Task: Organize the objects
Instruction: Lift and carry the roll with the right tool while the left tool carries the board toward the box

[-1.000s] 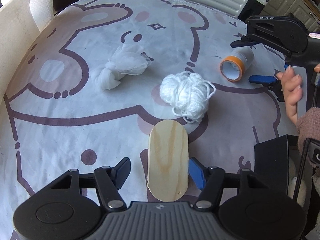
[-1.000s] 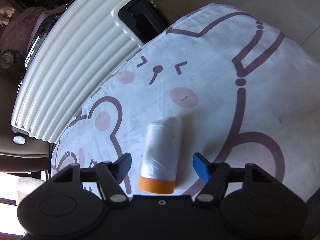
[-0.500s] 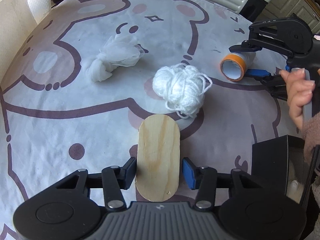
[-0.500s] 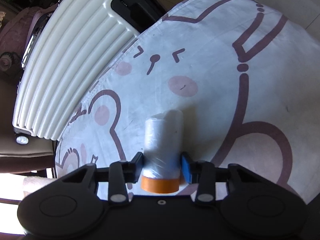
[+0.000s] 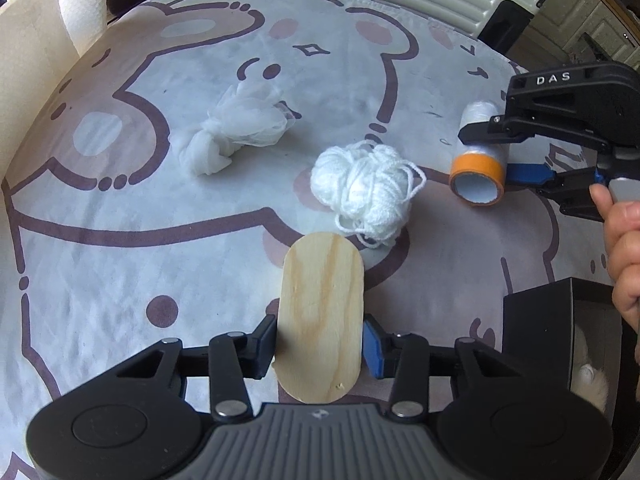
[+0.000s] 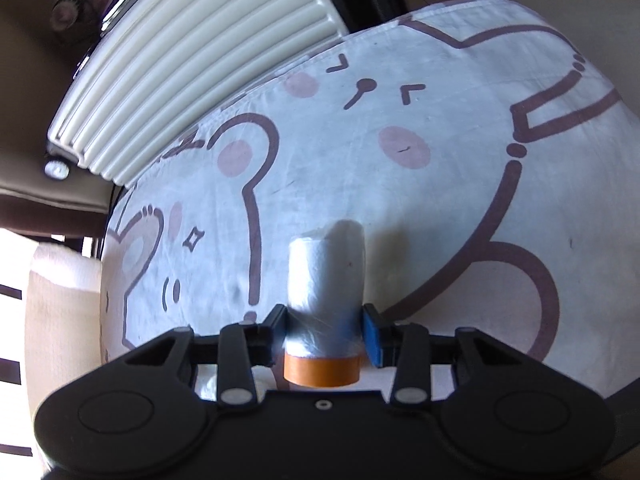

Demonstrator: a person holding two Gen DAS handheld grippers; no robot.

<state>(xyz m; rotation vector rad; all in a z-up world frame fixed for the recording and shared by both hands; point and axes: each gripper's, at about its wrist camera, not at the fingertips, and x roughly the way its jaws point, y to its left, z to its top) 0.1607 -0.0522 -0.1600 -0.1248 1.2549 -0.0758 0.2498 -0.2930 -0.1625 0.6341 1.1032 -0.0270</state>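
Left gripper (image 5: 320,340) clamps the wooden board (image 5: 322,316); right gripper (image 6: 324,330) squeezes the plastic roll (image 6: 326,284), whose slick film might slip forward.

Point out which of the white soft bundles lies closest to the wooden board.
The ball of yarn, loose strands almost reaching the wooden board; the knotted mesh cloth lies farther off.

Yarn ball (image 5: 366,188) between gauze bundle (image 5: 236,128) left and roll (image 5: 480,156) right.
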